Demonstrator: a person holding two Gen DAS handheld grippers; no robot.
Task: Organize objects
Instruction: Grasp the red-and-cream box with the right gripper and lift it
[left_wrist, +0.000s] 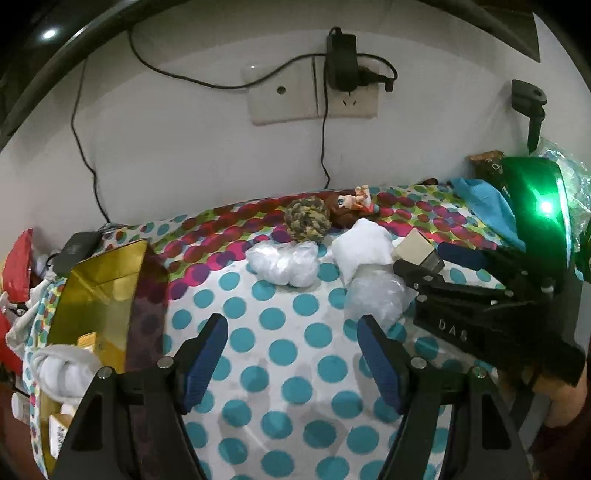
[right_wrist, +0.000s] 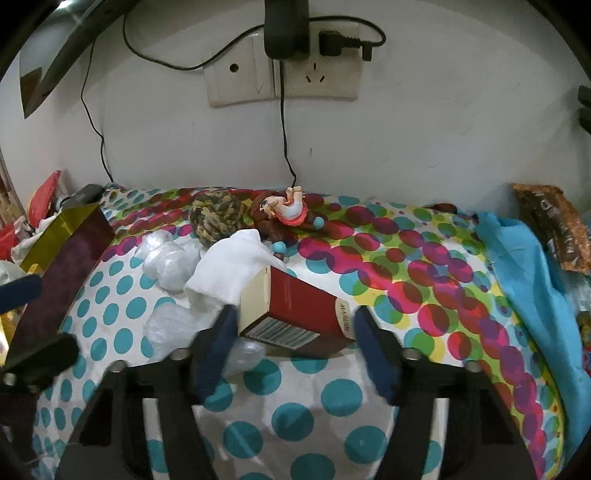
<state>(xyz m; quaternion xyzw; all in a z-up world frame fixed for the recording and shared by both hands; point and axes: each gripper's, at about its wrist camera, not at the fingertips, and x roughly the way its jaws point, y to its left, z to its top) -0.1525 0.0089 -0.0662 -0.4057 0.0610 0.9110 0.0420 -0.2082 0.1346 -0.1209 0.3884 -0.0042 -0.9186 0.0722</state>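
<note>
Straddling the red box (right_wrist: 295, 310), right hand-held gripper (right_wrist: 295, 332) has jaws wide, box end between them, long axis running away twd the wall. Left hand-held gripper (left_wrist: 291, 347), also wide w/ nothing held, hovers over bare polka-dot surface (left_wrist: 280, 369), farther off.

red box (right_wrist: 295, 302) | teal-dotted white cloth (right_wrist: 295, 406) | gold-lined bin (left_wrist: 99, 280) | blue-padded tongs (left_wrist: 291, 354)

The red box (right_wrist: 295, 310) bears the vertical word "MARUBI" on its cream edge. The right gripper (left_wrist: 424, 258) body shows raised letters "DAS".
</note>
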